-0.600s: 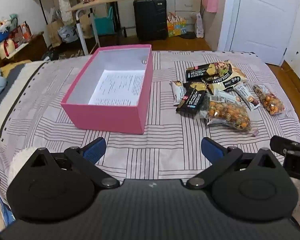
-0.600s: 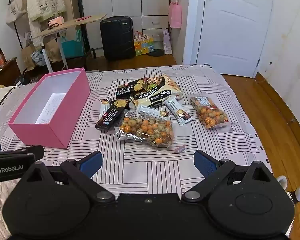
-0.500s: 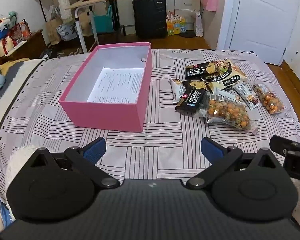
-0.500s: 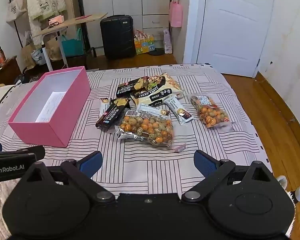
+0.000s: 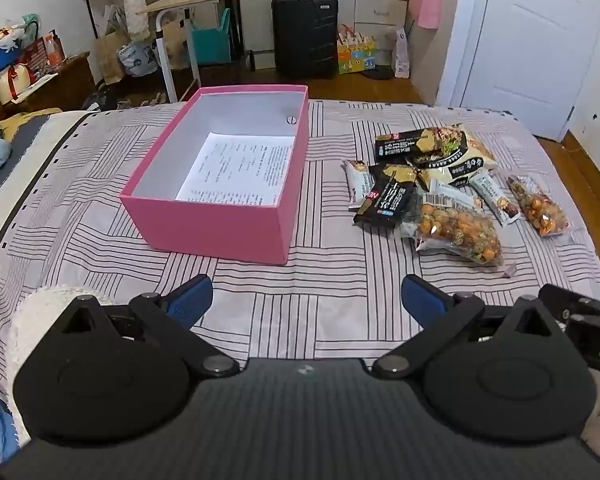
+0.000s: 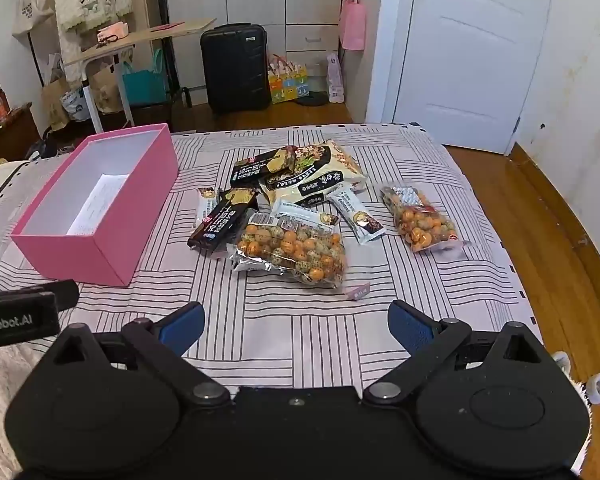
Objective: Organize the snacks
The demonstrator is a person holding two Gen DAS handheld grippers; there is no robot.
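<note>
Both my hand-held grippers, left [image 5: 307, 296] & right [image 6: 296, 322], hang wide w/ nothing held, low over the bed [image 6: 300, 336], I'd say lining up a first pick. Snacks [image 6: 288, 248] sit heaped at 12 o'clock of the right one. Pink box [image 5: 228, 224] at 11 holds only a printed sheet [image 5: 240, 172], prob. their destination.

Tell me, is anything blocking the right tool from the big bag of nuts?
No. Only bare striped bedsheet lies between the open right tool and the big bag of nuts.
</note>
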